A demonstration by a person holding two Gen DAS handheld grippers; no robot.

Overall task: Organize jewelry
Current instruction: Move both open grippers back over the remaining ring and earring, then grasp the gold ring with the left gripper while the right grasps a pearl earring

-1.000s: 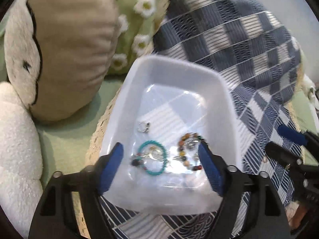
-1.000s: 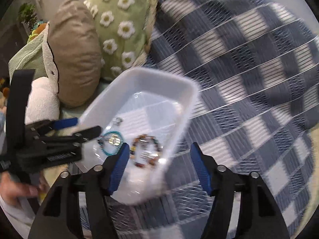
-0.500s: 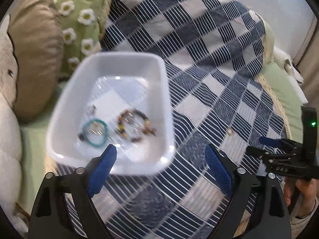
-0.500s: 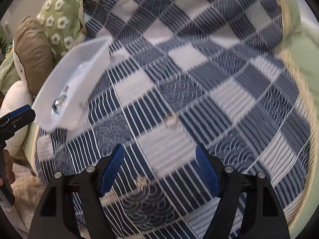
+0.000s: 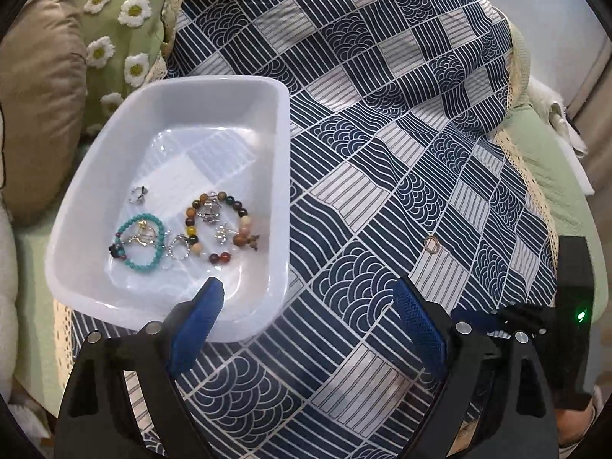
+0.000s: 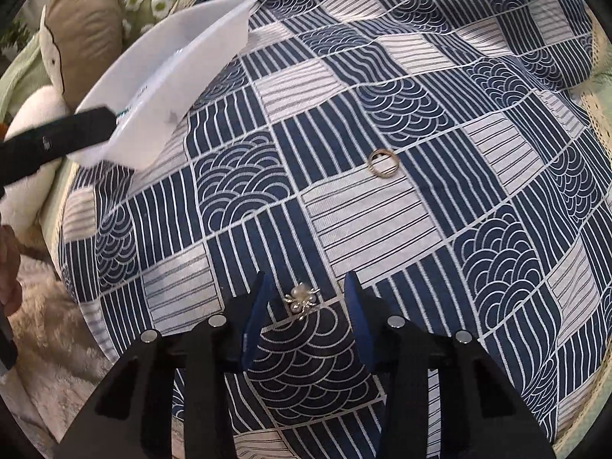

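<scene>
The right gripper (image 6: pixel 306 317) has come down from over the white tray (image 6: pixel 214 26) and its jaws are closing around a little silver charm (image 6: pixel 301 297) on the blue quilt (image 6: pixel 420 229), well away from the tray, so it goes in next.

So the tray (image 5: pixel 275 176) sits on the patterned cloth (image 5: pixel 382 153), over at its left side, with two bead bracelets (image 5: pixel 143 243) and some small pieces lying inside it. Cushions (image 5: pixel 38 95) are behind and left of the tray. Off to the right a ring (image 6: pixel 383 163) lies on the cloth, and a small brooch-like piece (image 6: pixel 301 298) sits nearer, between the right gripper (image 6: pixel 306 313) fingers, untouched.
</scene>
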